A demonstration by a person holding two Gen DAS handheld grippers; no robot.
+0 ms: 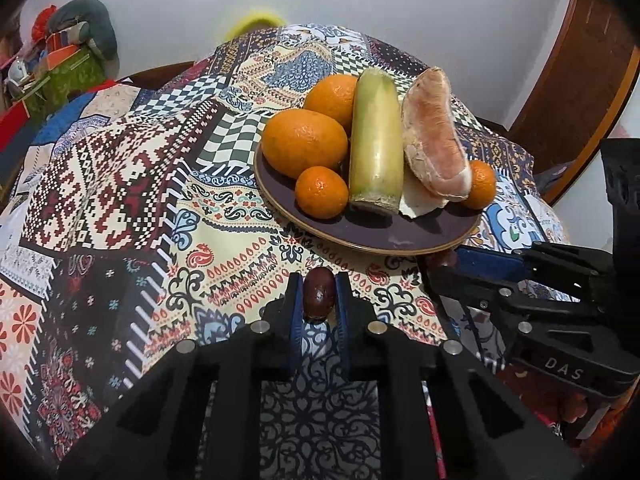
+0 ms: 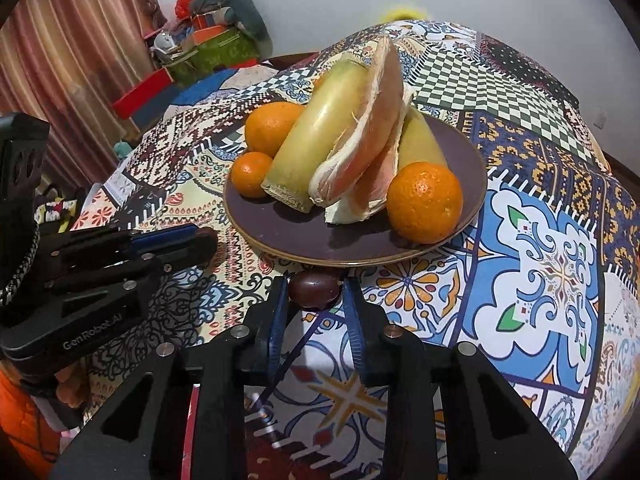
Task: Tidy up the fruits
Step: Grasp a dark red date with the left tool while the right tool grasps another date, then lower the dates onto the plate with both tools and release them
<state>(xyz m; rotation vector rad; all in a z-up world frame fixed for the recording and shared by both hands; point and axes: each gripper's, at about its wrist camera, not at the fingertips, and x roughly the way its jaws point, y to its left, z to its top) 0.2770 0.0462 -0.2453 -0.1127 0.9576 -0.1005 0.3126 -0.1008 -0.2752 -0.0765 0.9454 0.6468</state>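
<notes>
Purple plate (image 1: 420, 236) serves as the landmark. Only the right wrist view shows a second green stalk (image 2: 420, 140) behind the pomelo wedge (image 2: 360, 152). Left gripper (image 1: 319, 296) clamps a dark date (image 1: 319, 294) just before the plate's near rim; right gripper (image 2: 316, 290) clamps another date (image 2: 315, 289) there, both levelled toward the fruit.

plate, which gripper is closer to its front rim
Right. The right gripper, holding a jujube, is just short of the plate rim. The left gripper, holding another jujube, sits farther back from the rim over the cloth.
</notes>
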